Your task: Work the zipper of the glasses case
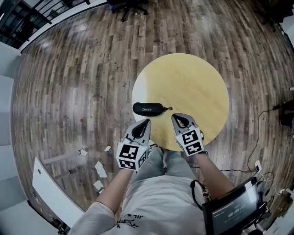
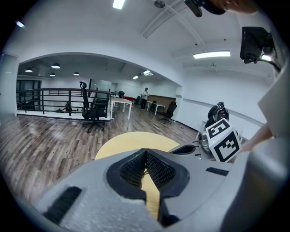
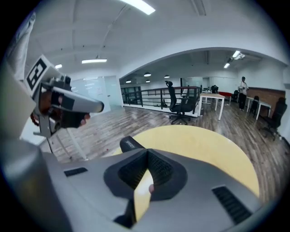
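A black zip-up glasses case point(image 1: 148, 109) lies near the left front edge of the round yellow table point(image 1: 193, 87), its zipper pull point(image 1: 168, 109) at the right end. My left gripper point(image 1: 146, 122) hovers just in front of the case, shut and empty. My right gripper point(image 1: 175, 117) is shut a little in front and to the right of the zipper pull, also holding nothing. In the right gripper view, one end of the case point(image 3: 131, 144) peeks over the closed jaws of the right gripper point(image 3: 147, 152). The left gripper view hides the case behind the left gripper point(image 2: 145, 153).
The table stands on a wooden floor point(image 1: 78, 73). A black office chair point(image 1: 131, 7) is far behind it. A white board point(image 1: 50, 193) and paper scraps point(image 1: 98, 169) lie on the floor at the left. A screen point(image 1: 234, 209) and cables point(image 1: 259, 119) are at the right.
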Motion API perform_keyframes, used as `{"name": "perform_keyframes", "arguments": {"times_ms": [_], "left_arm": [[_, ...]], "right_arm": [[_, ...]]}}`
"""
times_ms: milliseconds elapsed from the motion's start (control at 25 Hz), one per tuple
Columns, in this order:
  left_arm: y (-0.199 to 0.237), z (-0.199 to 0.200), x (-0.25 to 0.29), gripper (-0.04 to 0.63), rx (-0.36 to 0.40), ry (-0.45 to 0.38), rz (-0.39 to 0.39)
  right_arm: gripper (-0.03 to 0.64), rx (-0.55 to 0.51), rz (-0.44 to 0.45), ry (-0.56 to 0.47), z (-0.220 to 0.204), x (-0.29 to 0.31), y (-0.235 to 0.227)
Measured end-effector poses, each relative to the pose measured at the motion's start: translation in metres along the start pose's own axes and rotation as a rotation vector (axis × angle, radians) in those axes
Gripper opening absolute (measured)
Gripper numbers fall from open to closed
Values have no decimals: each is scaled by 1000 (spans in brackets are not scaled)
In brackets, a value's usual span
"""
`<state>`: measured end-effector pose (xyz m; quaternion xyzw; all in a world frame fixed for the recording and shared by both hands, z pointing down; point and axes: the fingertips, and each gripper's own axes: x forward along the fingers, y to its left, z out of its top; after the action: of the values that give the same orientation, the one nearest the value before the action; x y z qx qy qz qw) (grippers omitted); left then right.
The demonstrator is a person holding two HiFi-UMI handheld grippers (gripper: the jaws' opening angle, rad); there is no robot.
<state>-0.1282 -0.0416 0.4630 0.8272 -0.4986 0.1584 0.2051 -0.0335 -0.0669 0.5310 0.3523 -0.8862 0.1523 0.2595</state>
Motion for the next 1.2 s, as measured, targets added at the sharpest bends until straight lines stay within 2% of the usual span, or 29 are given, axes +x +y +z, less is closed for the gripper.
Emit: {"name": "perform_keyframes", "arguments": {"times_ms": [160,440,600,680,960,1080,1200], "left_arm": [[27,-34,42,0,30,83,-20],[68,-85,92,0,4,224,13],[76,-98,111,0,8,296,4],[79,-106,114,0,2,330,1],[81,-113,114,2,-2,336,7],[82,-114,114,0,-2,334,6],[82,-113,112,2,-12,328,12]], "right_arm": [[-2,-115,-13,93,-30,47,-16],[0,-307,104,181,-60,100,-12],[3,-476,174,243,-68,116,-11],[42,-548,216,273,-72,121,-9],[54,-745,264,360,-78,131,-6],[52,-787,310,436,-82,134,-4],[21,-787,357,492,-81,134,-2]]}}
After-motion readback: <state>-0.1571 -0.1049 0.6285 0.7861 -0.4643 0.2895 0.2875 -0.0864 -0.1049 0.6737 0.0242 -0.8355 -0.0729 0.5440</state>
